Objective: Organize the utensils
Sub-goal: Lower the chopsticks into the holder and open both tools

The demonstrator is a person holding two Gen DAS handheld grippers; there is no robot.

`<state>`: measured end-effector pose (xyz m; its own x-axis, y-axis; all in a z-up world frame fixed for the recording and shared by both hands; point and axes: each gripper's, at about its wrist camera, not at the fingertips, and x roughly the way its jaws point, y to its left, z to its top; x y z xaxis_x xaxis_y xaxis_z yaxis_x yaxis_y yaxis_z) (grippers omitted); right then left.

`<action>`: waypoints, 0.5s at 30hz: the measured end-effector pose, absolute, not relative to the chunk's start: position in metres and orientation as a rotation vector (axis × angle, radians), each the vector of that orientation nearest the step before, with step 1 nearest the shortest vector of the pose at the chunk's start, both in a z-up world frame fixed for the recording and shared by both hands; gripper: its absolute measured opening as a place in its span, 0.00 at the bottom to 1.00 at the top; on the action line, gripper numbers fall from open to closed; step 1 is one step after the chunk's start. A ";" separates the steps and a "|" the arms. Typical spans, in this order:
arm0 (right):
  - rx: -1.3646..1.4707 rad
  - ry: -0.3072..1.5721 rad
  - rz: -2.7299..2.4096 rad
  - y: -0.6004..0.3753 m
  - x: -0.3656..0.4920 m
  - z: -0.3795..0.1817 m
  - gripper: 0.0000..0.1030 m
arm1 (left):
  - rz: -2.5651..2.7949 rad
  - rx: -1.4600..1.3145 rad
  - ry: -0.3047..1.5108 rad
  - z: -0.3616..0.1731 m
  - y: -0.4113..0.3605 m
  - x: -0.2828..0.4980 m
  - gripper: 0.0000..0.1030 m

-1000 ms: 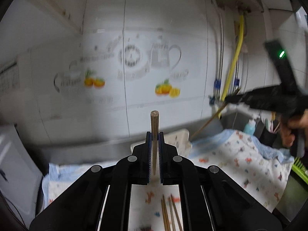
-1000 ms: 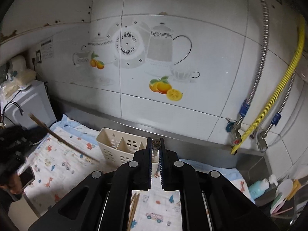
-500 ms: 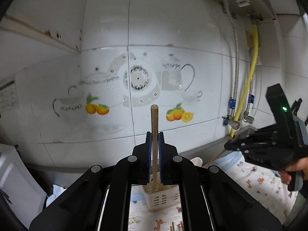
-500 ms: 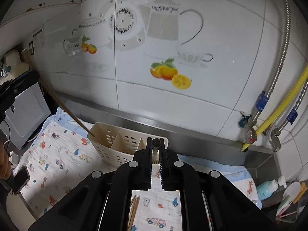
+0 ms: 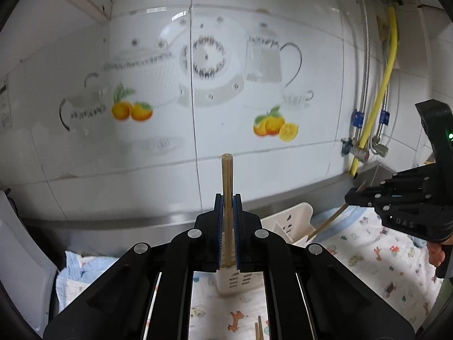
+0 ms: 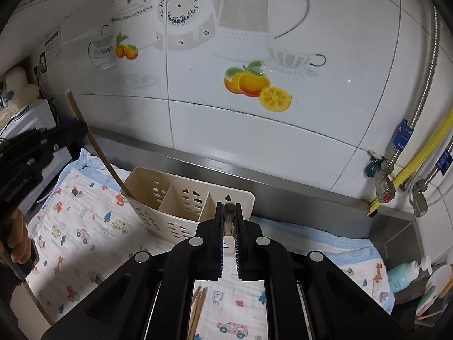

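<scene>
A cream slotted utensil caddy [image 6: 158, 209] with three compartments stands on a printed cloth; it also shows in the left wrist view [image 5: 286, 223]. My left gripper [image 5: 228, 198] is shut on a wooden chopstick [image 5: 227, 187]; in the right wrist view that chopstick [image 6: 93, 144] slants with its lower end in the caddy's left compartment. My right gripper [image 6: 228, 208] is shut on another chopstick [image 6: 228, 212], seen end-on over the caddy's right compartment; the left wrist view shows it [image 5: 329, 222] slanting down toward the caddy. Several loose chopsticks [image 6: 198, 308] lie on the cloth.
The tiled wall [image 6: 254, 113] rises right behind the caddy, above a steel ledge [image 6: 283, 181]. Pipes and a yellow hose [image 6: 419, 158] hang at the right. A bottle [image 6: 402, 274] and a holder stand at the far right. A white appliance [image 6: 31, 119] stands at the left.
Both grippers have moved closer to the caddy. The left chopstick's lower end has gone down into the left compartment. The right chopstick now hangs over the right compartment.
</scene>
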<state>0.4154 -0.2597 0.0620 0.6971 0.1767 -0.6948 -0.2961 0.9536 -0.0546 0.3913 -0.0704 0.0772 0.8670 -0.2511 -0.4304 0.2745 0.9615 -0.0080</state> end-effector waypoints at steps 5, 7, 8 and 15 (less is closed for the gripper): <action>-0.161 0.738 0.264 -0.261 0.415 0.063 0.07 | -0.252 0.039 0.468 0.073 -0.065 0.397 0.07; -0.155 0.715 0.265 -0.262 0.410 0.068 0.11 | -0.256 0.035 0.470 0.073 -0.064 0.397 0.08; -0.153 0.705 0.263 -0.264 0.408 0.070 0.19 | -0.255 0.033 0.471 0.074 -0.063 0.396 0.08; -0.132 0.626 0.256 -0.273 0.364 0.089 0.27 | -0.238 0.039 0.427 0.087 -0.056 0.365 0.32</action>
